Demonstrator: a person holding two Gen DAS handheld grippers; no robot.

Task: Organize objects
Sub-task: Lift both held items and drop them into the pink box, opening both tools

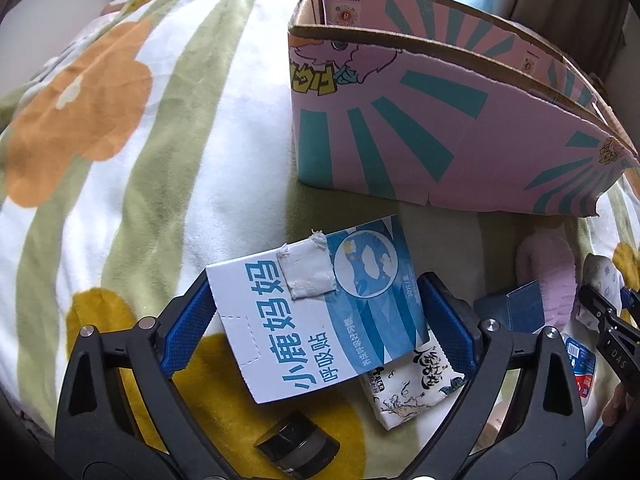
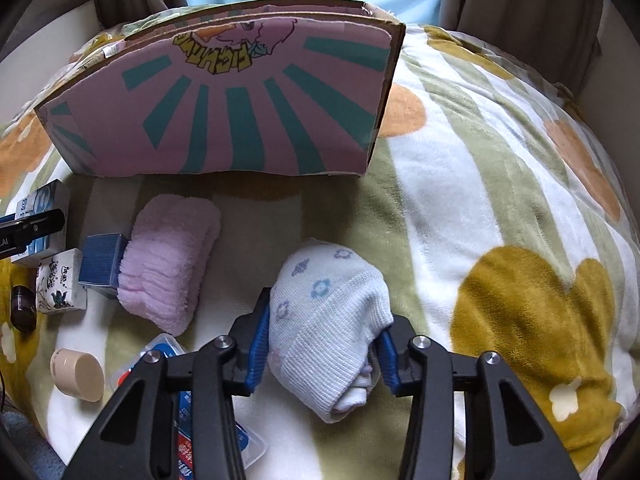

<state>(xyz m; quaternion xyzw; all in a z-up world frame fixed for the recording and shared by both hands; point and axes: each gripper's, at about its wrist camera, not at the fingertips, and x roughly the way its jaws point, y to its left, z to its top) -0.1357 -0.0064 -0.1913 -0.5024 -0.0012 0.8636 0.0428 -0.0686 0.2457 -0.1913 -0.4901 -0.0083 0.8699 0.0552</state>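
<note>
A home bedroom, by the look of it: a soft flower-print blanket (image 2: 480, 184) spread over a bed, curtains (image 2: 520, 4) hanging at the far side.

Blue-and-white carton (image 1: 320, 316) tilted between left hand-held gripper (image 1: 320, 320) pads, rolled pale floral socks (image 2: 326, 320) clamped in right hand-held gripper (image 2: 322, 344), open pink box (image 2: 224, 108) behind

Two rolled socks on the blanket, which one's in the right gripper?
The white sock roll with small flower prints, squeezed between the right gripper fingers. The fuzzy pink roll lies free beside the dark blue box.
</note>
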